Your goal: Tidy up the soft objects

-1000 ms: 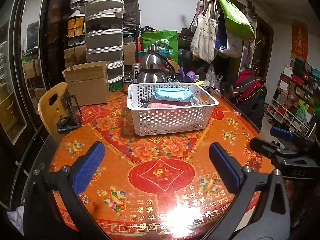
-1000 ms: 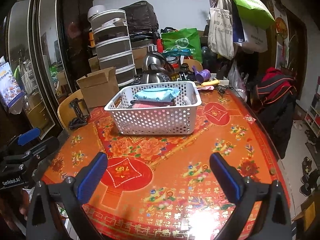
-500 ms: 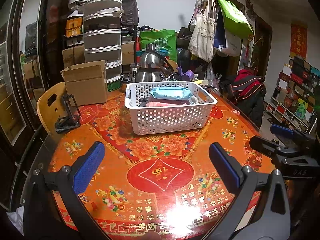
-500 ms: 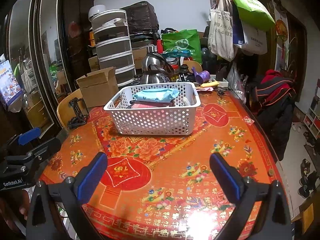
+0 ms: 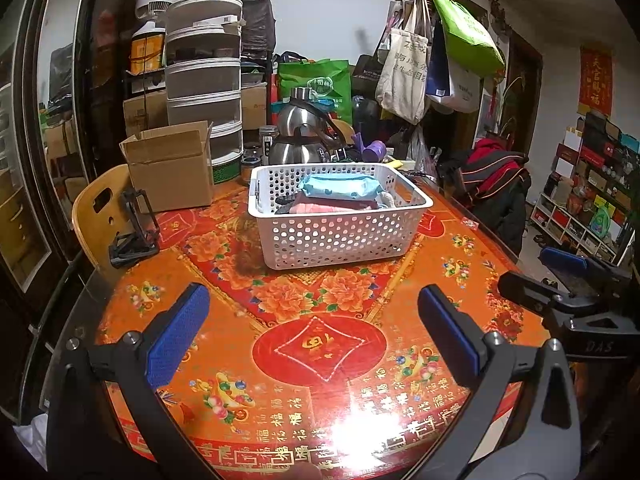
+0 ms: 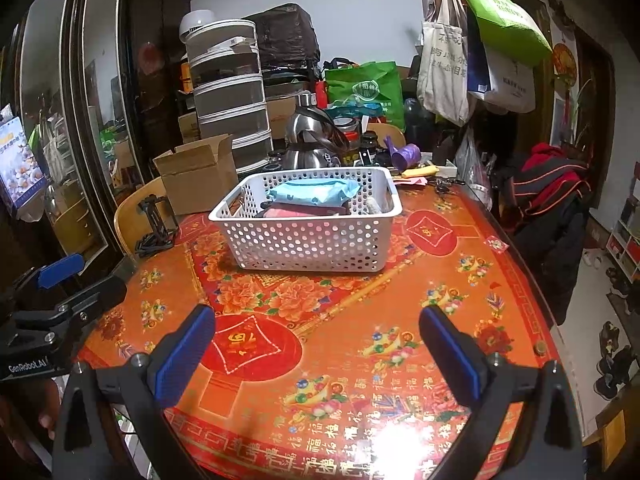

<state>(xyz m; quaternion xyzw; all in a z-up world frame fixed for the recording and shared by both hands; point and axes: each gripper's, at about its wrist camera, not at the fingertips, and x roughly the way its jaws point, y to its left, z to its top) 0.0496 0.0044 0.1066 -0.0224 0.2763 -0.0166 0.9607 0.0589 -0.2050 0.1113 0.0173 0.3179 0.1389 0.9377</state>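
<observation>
Left wrist view: at the bottom of the frame the left gripper [image 5: 314,334] hangs over the table [image 5: 460,276] with its blue pads spread wide and nothing between them. At the right edge the right gripper [image 5: 560,276] shows from the side. In the right wrist view that gripper [image 6: 316,340] is likewise spread and empty above the red and orange cloth. Farther up, at frame centre, stands the white basket [image 5: 340,236], holding a light blue pack [image 5: 340,188] lying on folded pink and dark cloths [image 5: 320,206]. Behind it, upper left, sits a cardboard box [image 5: 172,168], and beside that a steel kettle [image 5: 300,136].
</observation>
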